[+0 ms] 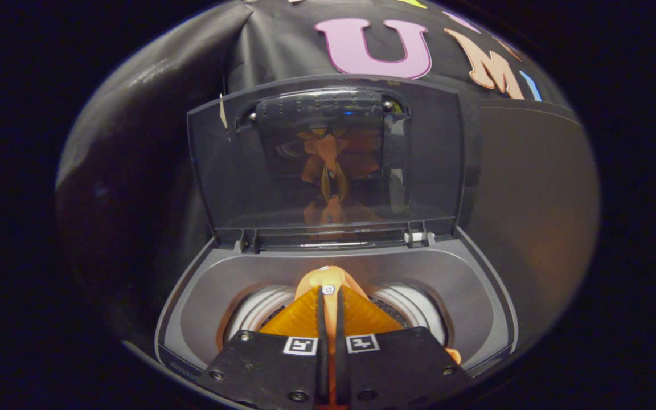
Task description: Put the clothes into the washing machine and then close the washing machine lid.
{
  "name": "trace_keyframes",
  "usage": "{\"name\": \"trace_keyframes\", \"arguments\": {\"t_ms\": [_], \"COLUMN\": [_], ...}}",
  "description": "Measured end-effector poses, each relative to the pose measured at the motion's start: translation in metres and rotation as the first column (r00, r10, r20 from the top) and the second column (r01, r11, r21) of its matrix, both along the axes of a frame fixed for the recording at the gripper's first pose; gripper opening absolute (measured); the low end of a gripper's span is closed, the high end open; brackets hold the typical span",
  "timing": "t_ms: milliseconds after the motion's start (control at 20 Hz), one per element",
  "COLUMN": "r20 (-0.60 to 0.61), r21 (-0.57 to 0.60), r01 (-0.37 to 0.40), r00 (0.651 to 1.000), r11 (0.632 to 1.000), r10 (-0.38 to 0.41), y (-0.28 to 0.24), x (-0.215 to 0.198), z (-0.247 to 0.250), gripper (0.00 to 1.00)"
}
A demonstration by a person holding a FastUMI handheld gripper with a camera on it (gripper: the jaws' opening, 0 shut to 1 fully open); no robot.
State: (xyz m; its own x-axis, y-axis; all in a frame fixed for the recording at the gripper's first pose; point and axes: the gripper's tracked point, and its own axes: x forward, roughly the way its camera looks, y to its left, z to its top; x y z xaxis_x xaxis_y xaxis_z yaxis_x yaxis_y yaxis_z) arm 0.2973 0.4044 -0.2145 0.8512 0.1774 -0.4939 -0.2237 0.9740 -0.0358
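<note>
The fingers are nearly closed and pinch an orange cloth with a white button between them. They hold it above the round drum of the washer. Beyond them the lid stands upright and open, and its dark window reflects the cloth.

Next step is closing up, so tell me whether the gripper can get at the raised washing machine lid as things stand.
Probably not yet. The gripper has its jaws shut on an orange garment over the drum opening, so it is occupied. The lid stands upright beyond it with nothing between, so the way looks free once the garment is dropped.
</note>
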Motion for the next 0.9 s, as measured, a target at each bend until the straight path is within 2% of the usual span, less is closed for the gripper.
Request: {"name": "trace_keyframes", "arguments": {"t_ms": [100, 350, 500, 700, 900], "r20": [0.015, 0.038, 0.124, 0.189, 0.263], "r21": [-0.007, -0.037, -0.045, 0.006, 0.023], "r01": [0.012, 0.004, 0.083, 0.076, 0.050], "r00": [1.000, 0.999, 0.989, 0.979, 0.963], "r11": [1.000, 0.999, 0.996, 0.997, 0.998], "r10": [-0.011, -0.003, -0.077, -0.076, -0.054], "y": [-0.001, -0.002, -0.016, -0.013, -0.008], "x": [0.001, -0.001, 0.003, 0.000, 0.004], "z": [0.003, 0.006, 0.026, 0.072, 0.142], "gripper": [0.17, 0.69, 1.00, 0.97, 0.97]}}
